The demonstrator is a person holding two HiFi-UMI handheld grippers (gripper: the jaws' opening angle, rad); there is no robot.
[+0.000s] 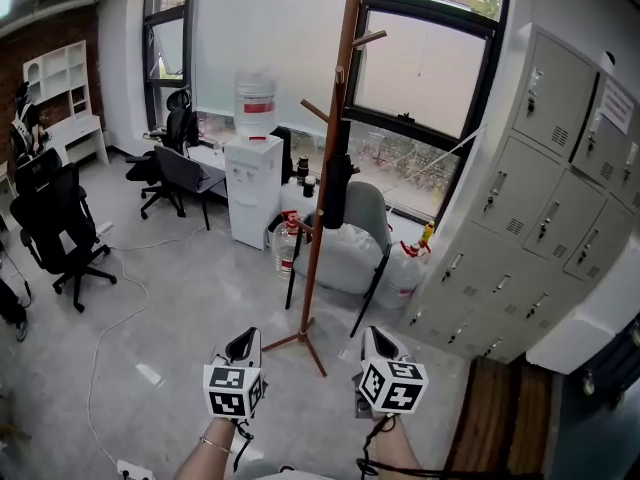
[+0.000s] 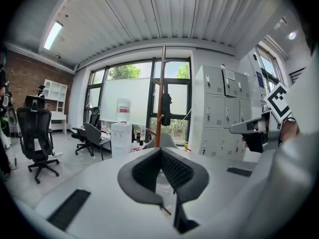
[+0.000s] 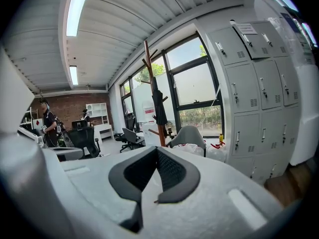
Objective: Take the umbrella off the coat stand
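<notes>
At lower left of the head view, the left gripper (image 1: 243, 348) had its jaws closed together, with nothing held. Centre: the wooden coat stand (image 1: 318, 230) stood upright. The umbrella (image 1: 337, 190), black and folded, hung against the pole about mid-height, well apart from both grippers. Lower right: the right gripper (image 1: 381, 344) was likewise closed and empty. Umbrella judged light, soft fabric over a stiff shaft, likely to swing. Best gripped around the bundled middle, then lifted clear of its peg.
</notes>
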